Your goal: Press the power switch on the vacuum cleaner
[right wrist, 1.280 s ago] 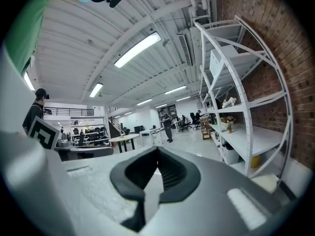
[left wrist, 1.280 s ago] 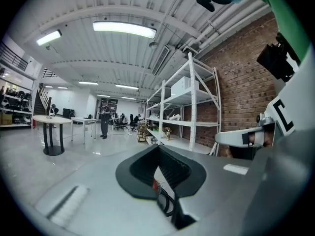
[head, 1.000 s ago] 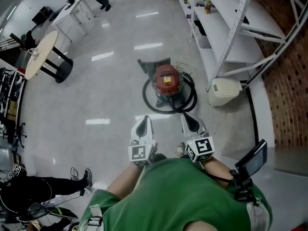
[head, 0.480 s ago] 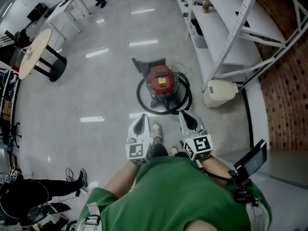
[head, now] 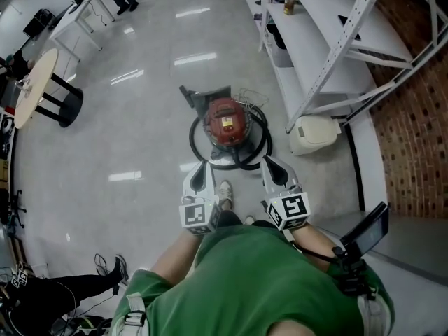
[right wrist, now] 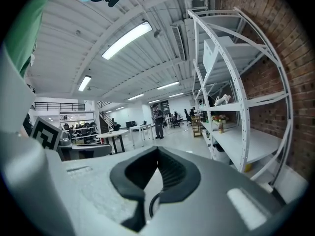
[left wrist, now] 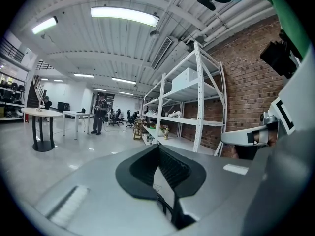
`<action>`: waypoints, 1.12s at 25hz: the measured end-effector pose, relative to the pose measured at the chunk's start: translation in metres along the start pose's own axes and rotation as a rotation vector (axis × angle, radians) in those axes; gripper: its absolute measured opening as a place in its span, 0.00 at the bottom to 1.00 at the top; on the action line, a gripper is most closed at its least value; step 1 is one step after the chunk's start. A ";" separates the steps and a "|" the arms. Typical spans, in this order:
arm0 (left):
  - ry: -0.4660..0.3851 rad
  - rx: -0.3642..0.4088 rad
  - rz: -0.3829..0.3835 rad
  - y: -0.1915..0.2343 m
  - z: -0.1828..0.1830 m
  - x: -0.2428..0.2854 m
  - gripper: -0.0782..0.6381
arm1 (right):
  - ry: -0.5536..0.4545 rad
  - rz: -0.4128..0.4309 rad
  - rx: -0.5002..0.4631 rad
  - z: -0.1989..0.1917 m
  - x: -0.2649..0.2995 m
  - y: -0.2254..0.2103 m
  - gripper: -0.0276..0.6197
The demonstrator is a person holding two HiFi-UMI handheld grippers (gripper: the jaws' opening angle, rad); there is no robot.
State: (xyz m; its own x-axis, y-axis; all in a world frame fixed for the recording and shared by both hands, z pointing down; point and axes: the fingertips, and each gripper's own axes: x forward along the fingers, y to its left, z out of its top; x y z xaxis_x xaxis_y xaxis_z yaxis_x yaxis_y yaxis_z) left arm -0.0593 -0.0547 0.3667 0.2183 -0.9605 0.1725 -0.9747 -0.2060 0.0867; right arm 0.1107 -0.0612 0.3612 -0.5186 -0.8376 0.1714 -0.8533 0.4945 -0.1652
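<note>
The red vacuum cleaner (head: 225, 121) stands on the glossy floor, with its black hose (head: 257, 144) coiled around it and its floor nozzle (head: 189, 95) at the far left. My left gripper (head: 204, 165) and right gripper (head: 270, 159) are held side by side just short of the hose ring, both pointing at the vacuum. Neither touches it. In the left gripper view the left gripper (left wrist: 159, 146) has its jaws together, holding nothing. The right gripper (right wrist: 157, 149) looks the same in its own view. A strip of hose (left wrist: 164, 204) shows through the pad gap.
A white metal shelf rack (head: 315, 40) runs along the right, before a brick wall (head: 413, 117). A white bin-like unit (head: 313, 133) sits under it, right of the vacuum. My shoe (head: 224, 193) is between the grippers. A round table (head: 31, 86) stands far left.
I have stepped forward. The vacuum now lies much closer to both gripper tips and has shifted left in the head view. A shoe has come into view. Both grippers stayed shut.
</note>
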 end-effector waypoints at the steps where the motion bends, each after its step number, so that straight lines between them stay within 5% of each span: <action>1: 0.004 -0.002 -0.002 0.003 -0.001 0.007 0.12 | 0.003 -0.005 0.001 0.000 0.005 -0.003 0.05; 13: 0.044 -0.037 -0.059 0.040 -0.005 0.085 0.12 | 0.065 -0.053 0.026 0.001 0.077 -0.021 0.05; 28: 0.163 -0.060 -0.088 0.097 -0.062 0.162 0.12 | 0.174 -0.101 0.035 -0.040 0.168 -0.036 0.05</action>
State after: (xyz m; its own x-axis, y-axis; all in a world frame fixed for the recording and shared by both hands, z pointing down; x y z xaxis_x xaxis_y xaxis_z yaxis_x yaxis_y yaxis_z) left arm -0.1154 -0.2186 0.4637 0.3124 -0.8952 0.3177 -0.9479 -0.2719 0.1659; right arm 0.0522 -0.2101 0.4342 -0.4345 -0.8282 0.3540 -0.9007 0.3991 -0.1719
